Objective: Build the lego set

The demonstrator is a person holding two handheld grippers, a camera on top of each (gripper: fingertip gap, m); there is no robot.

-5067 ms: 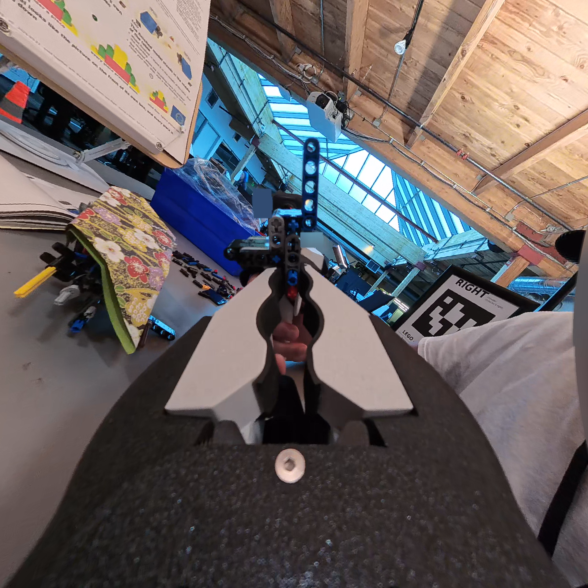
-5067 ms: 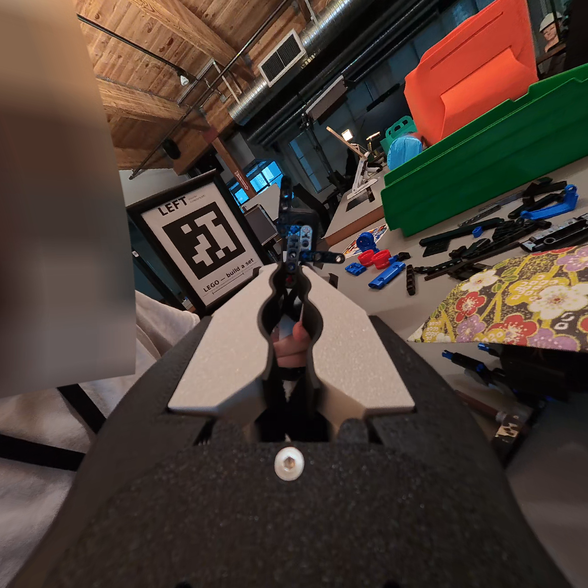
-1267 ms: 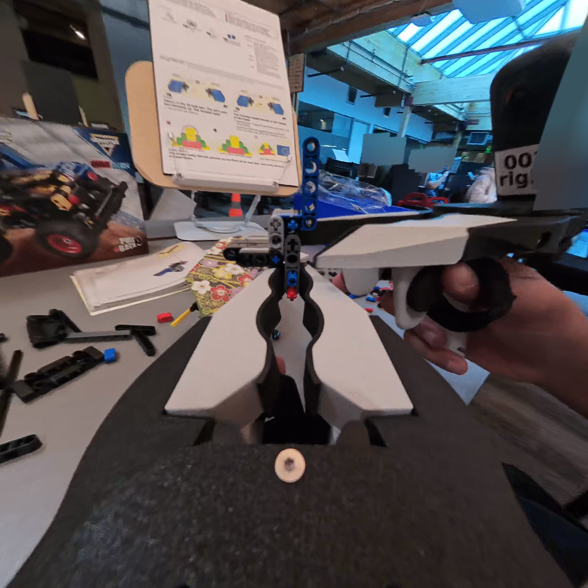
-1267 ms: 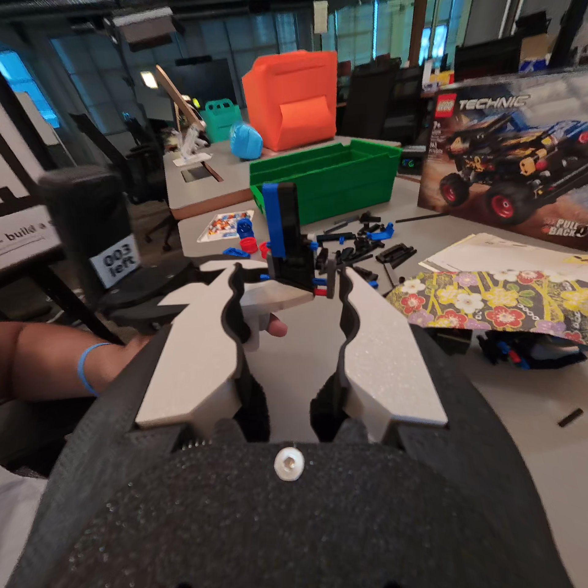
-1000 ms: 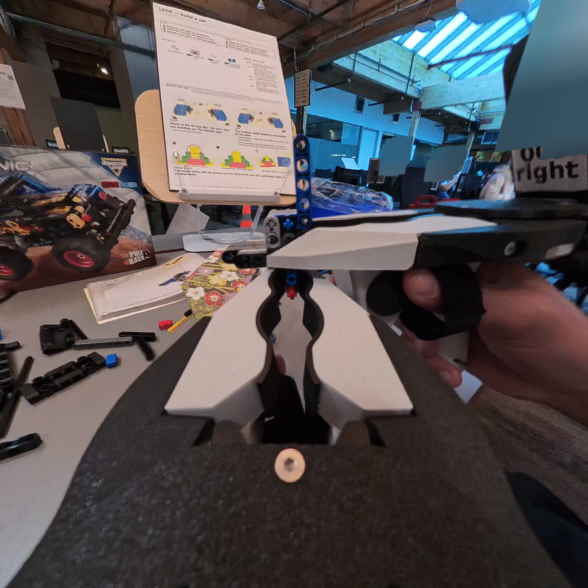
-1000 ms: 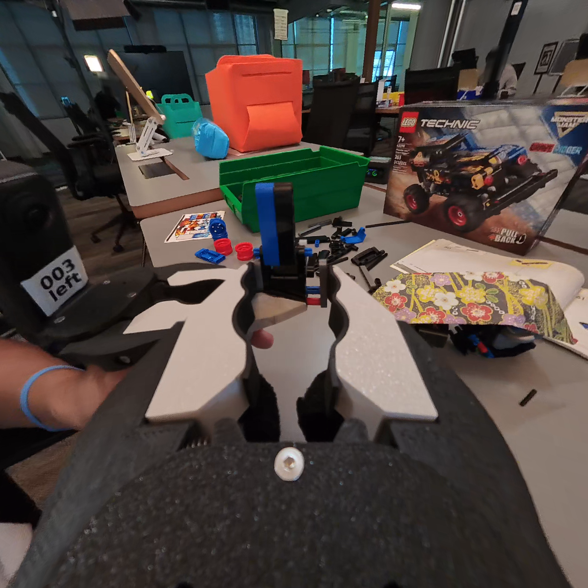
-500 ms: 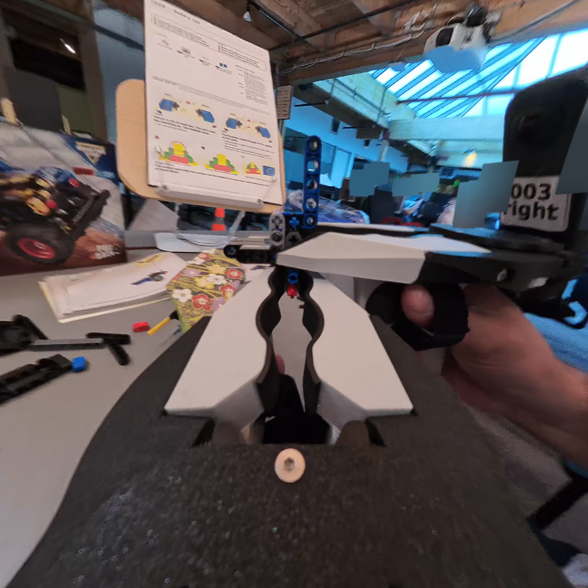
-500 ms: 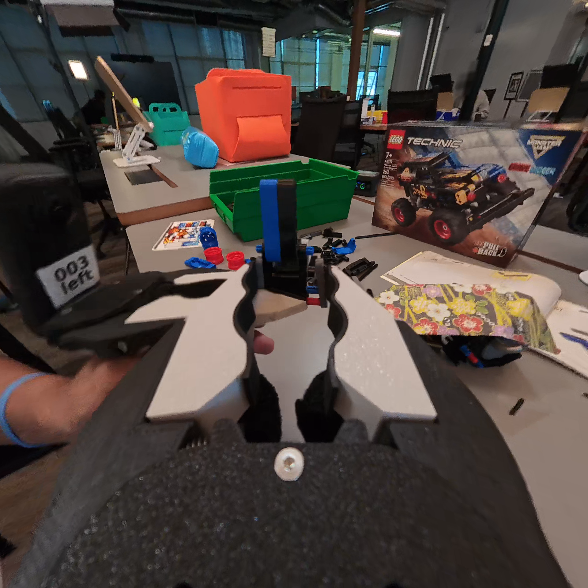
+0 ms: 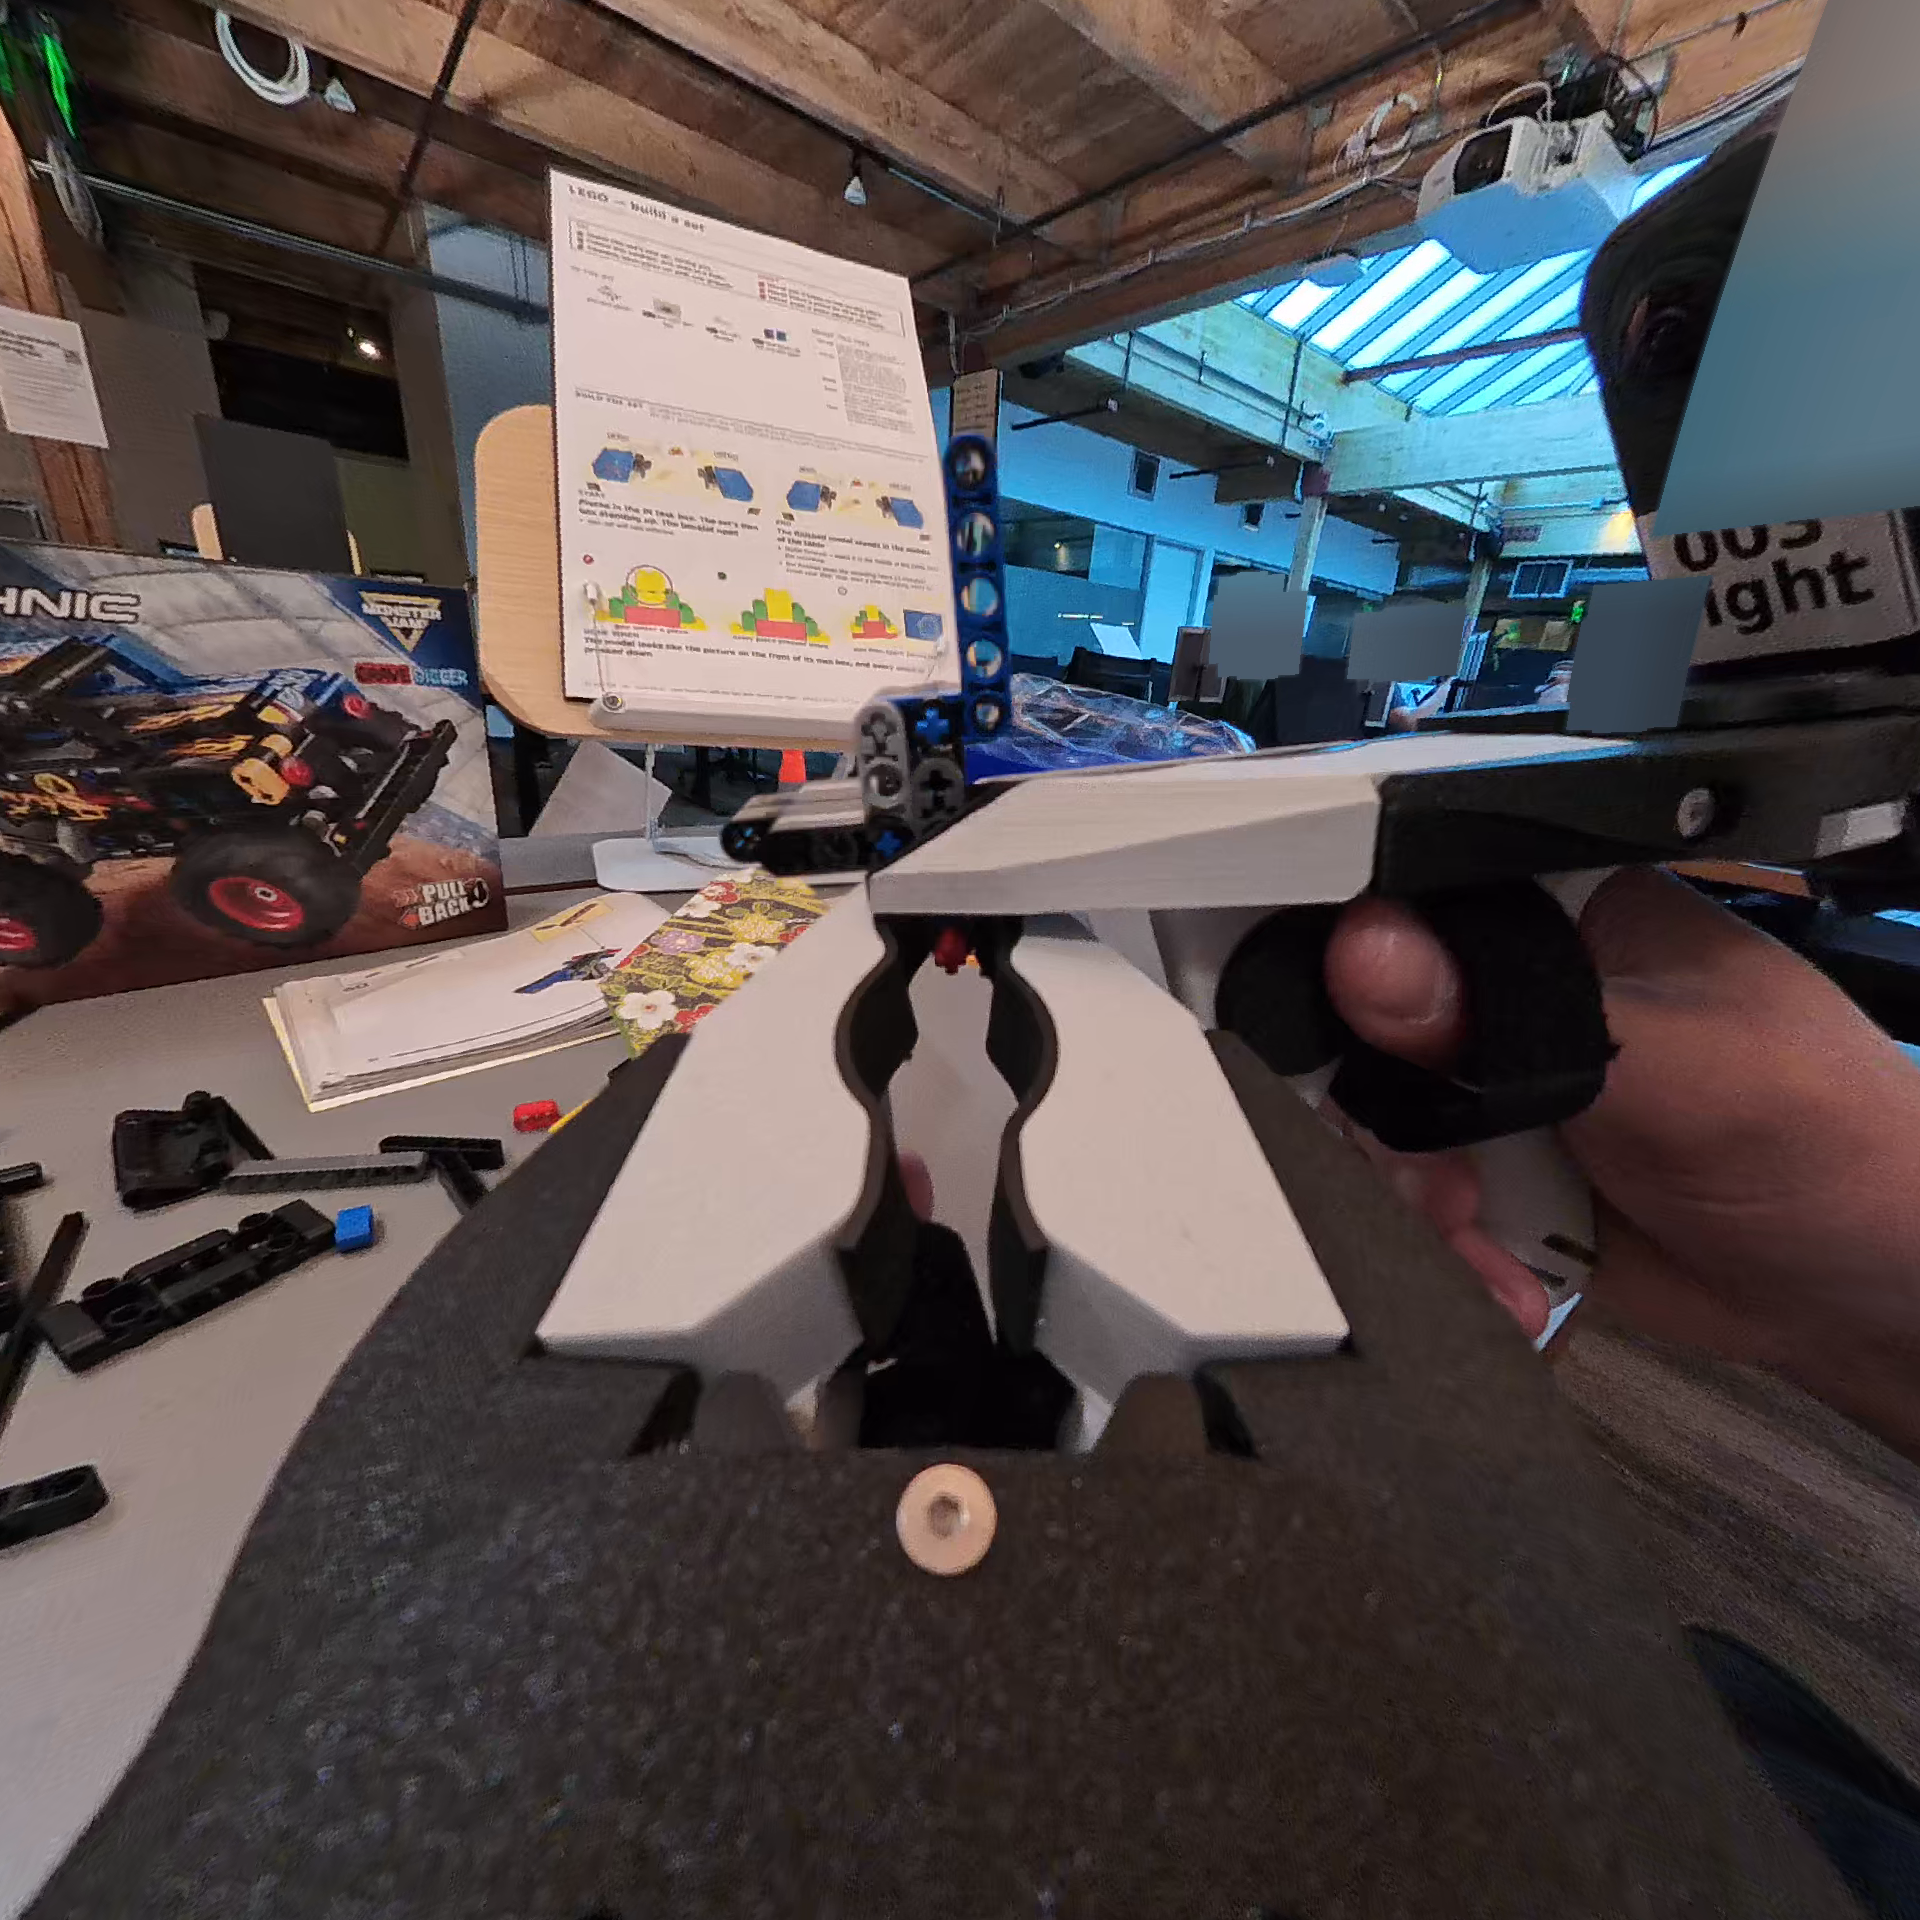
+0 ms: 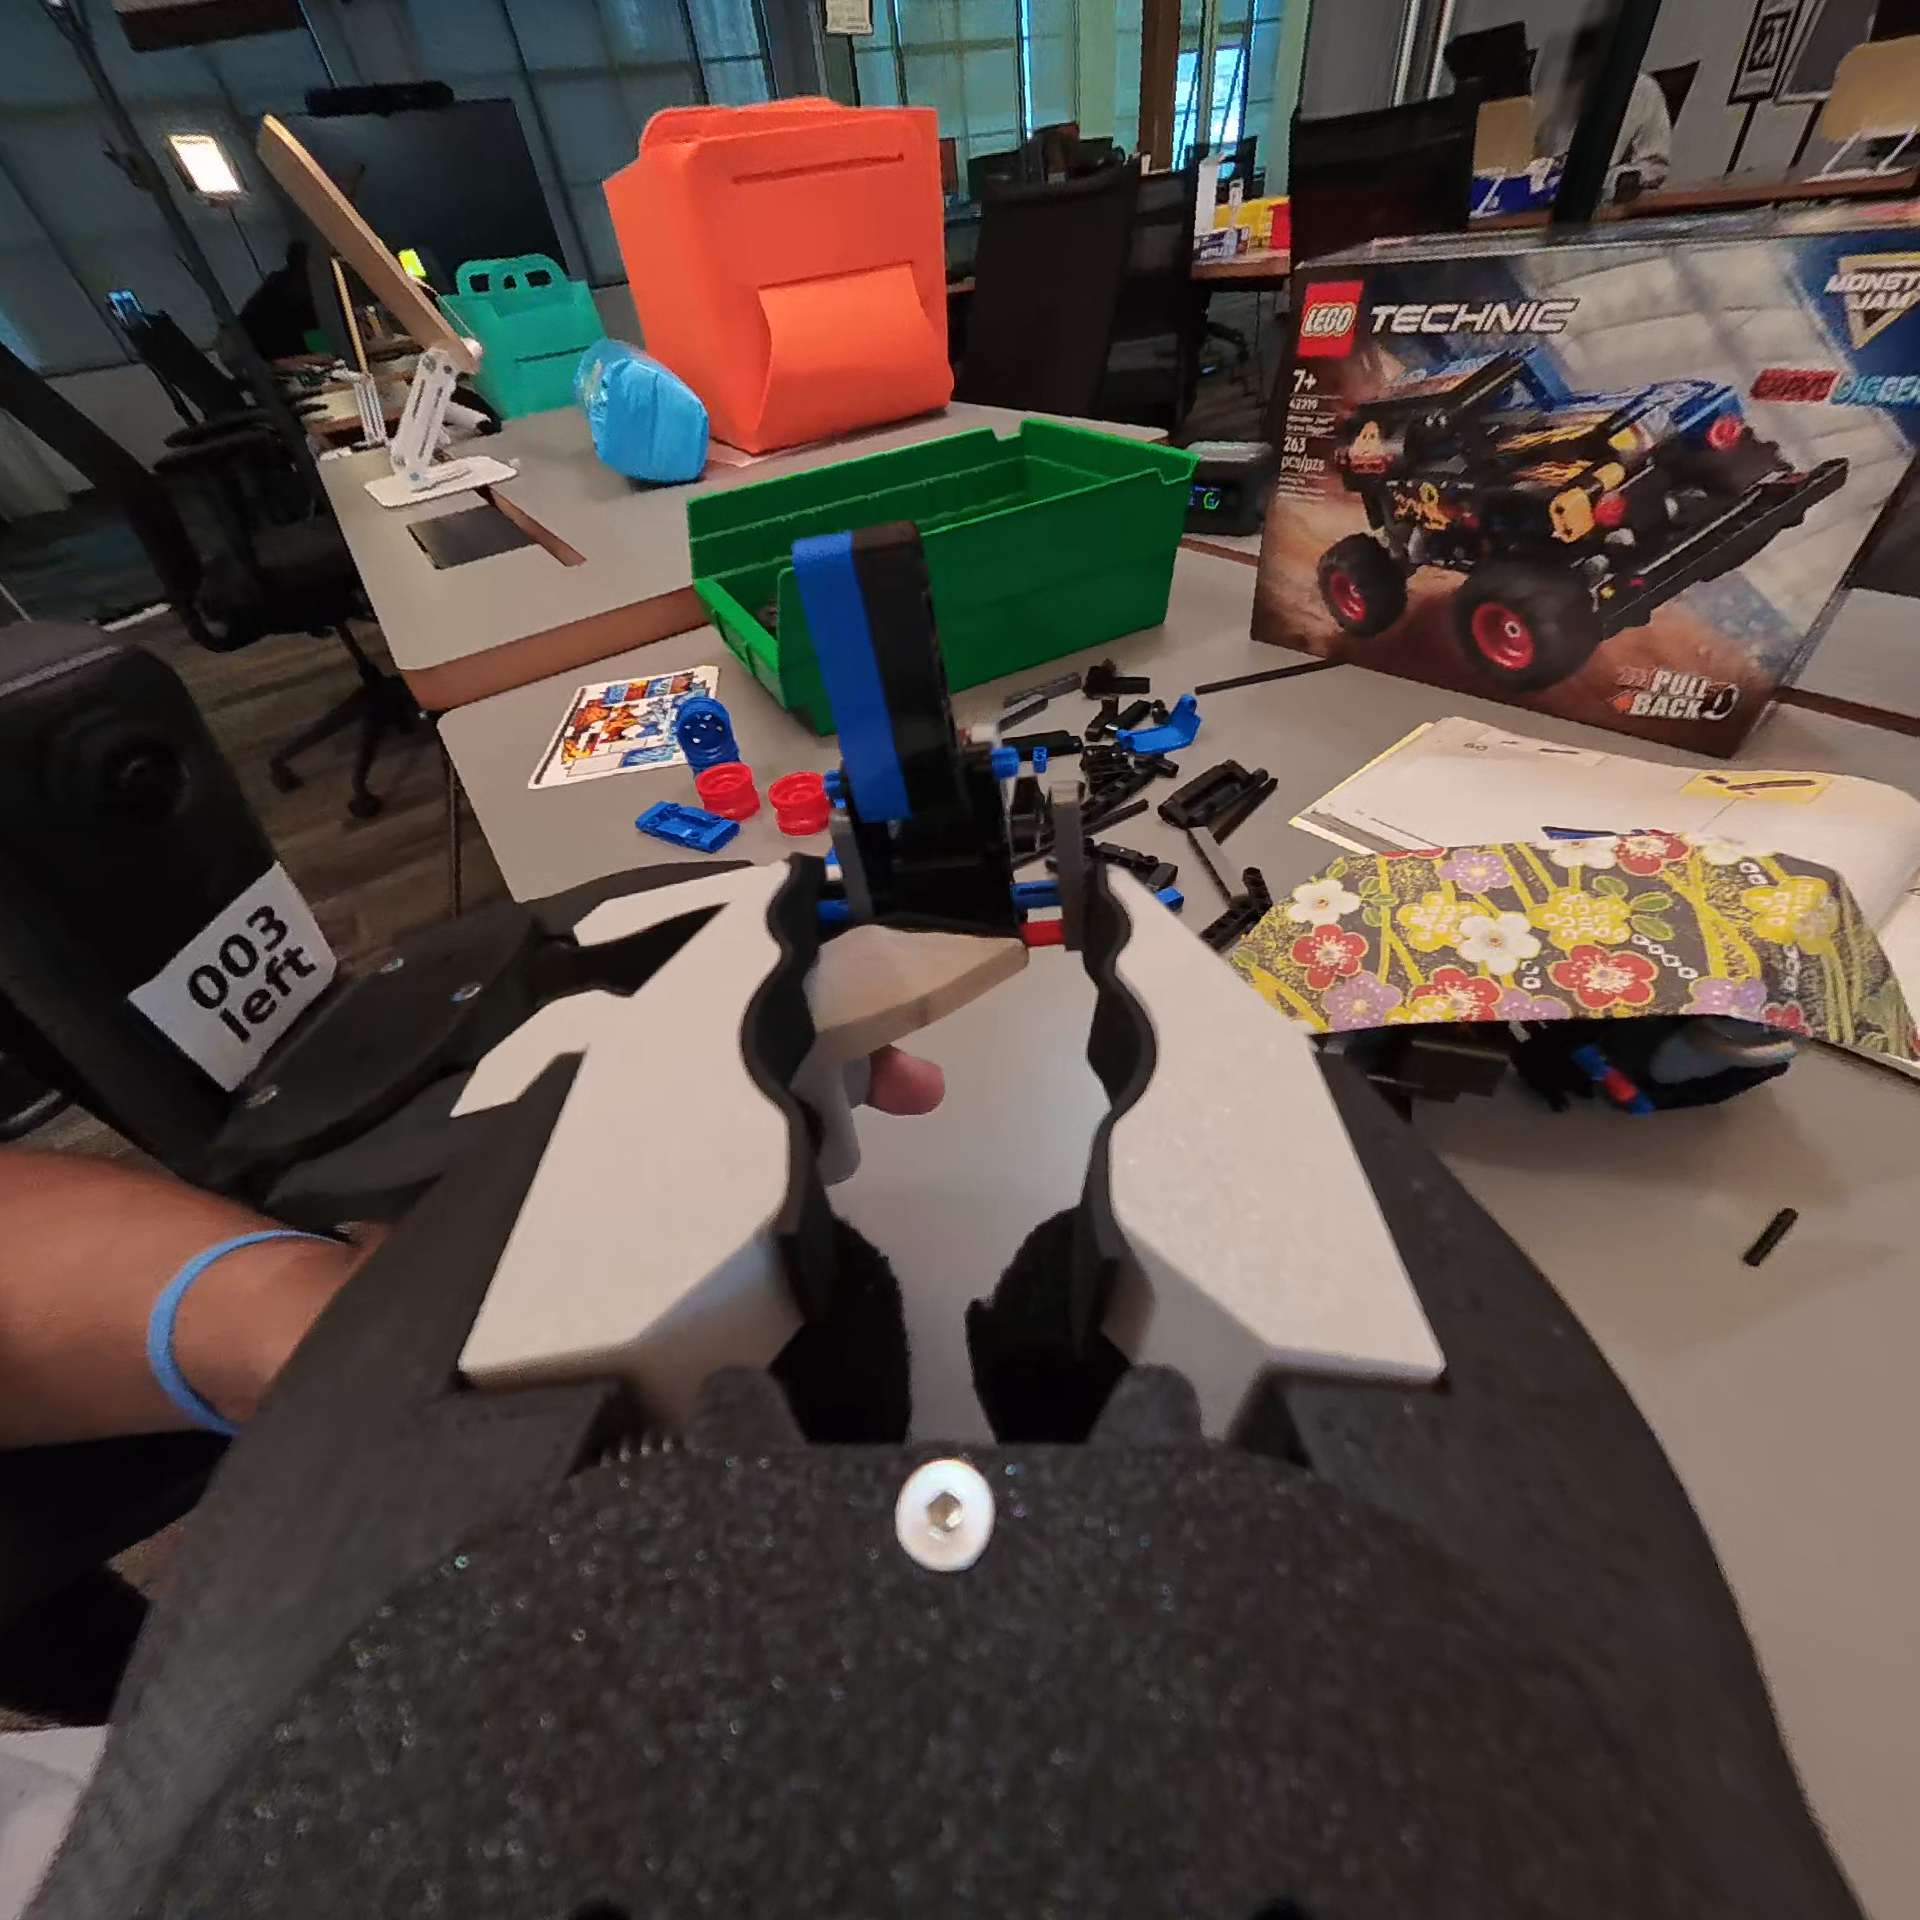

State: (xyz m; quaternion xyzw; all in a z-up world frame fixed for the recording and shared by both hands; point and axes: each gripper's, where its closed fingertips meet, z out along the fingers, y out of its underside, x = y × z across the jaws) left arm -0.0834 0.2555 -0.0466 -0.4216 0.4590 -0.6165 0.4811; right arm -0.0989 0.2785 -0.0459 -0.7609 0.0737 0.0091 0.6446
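Observation:
My left gripper [image 9: 945,935] is shut on the bottom of a small black, grey and blue lego assembly [image 9: 914,769] and holds it above the table, with its blue beam [image 9: 977,582] standing upright. My right gripper [image 10: 935,894] comes in from the right, at a right angle to the left one. Its fingers [image 10: 1174,1091] are closed on the two sides of the assembly [image 10: 914,790]. In the left wrist view one right finger [image 9: 1122,831] lies level across the assembly. A left fingertip [image 10: 914,977] shows under the assembly.
Loose lego parts [image 10: 1122,769], red wheels [image 10: 758,795] and a green bin [image 10: 1039,561] lie beyond. A floral cloth [image 10: 1558,935] covers more parts beside the booklet [image 10: 1507,790] and the set's box [image 10: 1558,468]. An instruction sheet on a stand [image 9: 748,468] and black parts [image 9: 208,1164] are on the left. The grippers are tip to tip, or close to it.
Both grippers came down from pointing at the ceiling to table level. My right gripper let go, opened wide, then closed on the sides of the assembly. In the last half second little moved.

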